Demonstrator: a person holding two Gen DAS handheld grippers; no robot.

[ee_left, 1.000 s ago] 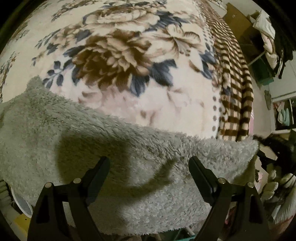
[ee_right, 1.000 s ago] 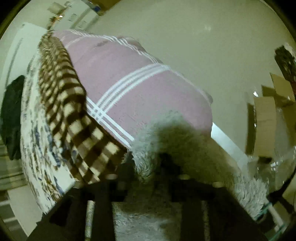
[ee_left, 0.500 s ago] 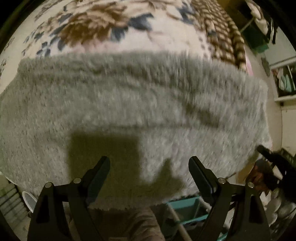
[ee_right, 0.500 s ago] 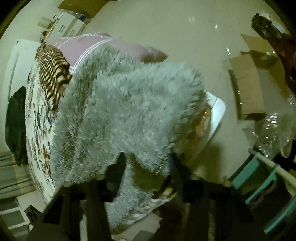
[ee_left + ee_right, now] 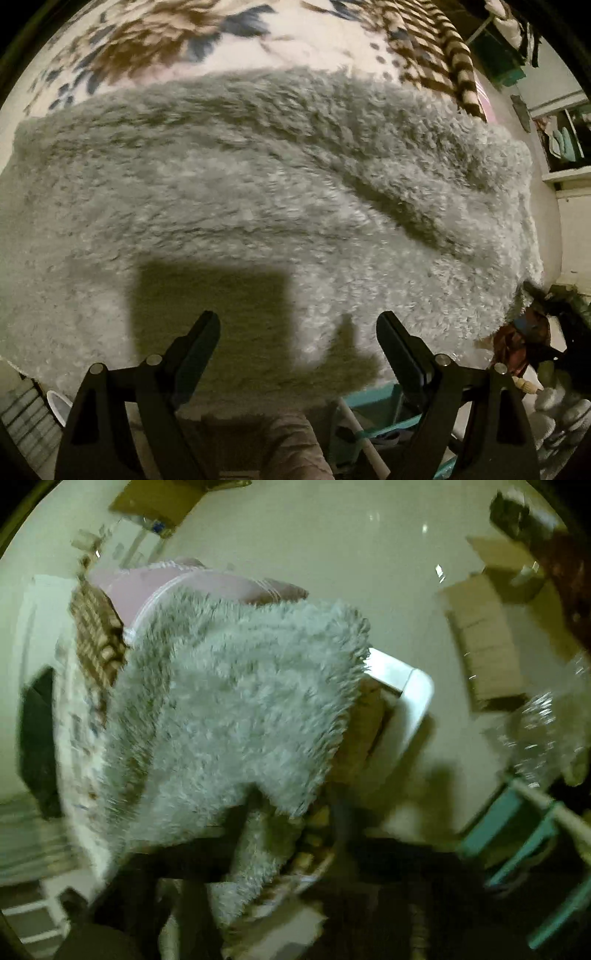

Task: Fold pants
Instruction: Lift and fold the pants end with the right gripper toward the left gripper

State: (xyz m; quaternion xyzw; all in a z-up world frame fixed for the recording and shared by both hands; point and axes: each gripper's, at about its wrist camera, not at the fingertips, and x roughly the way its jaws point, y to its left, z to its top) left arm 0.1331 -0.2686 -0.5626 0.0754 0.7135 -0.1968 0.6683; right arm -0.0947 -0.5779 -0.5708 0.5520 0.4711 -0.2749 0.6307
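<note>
The grey fluffy pants [image 5: 280, 184] lie folded across the near end of the bed with the floral blanket [image 5: 155, 48]. My left gripper [image 5: 297, 354] is open and empty, just above the near edge of the pants, with its shadow on the fleece. In the blurred right wrist view the pants [image 5: 236, 709] hang over the bed corner. My right gripper [image 5: 291, 823] is open, its dark fingers [image 5: 236, 834] spread on either side of a hanging flap of fleece, not clamping it.
A brown checked blanket [image 5: 439, 48] and a pink striped sheet [image 5: 207, 583] cover the bed's right side. A teal stool [image 5: 524, 827], cardboard boxes [image 5: 487, 642] and clear plastic wrap [image 5: 546, 731] stand on the floor. Shelves [image 5: 565, 136] are at the right.
The pants were folded over toward the far side and now cover much more of the floral blanket. My right gripper has opened and let go of the fleece. The left stayed open.
</note>
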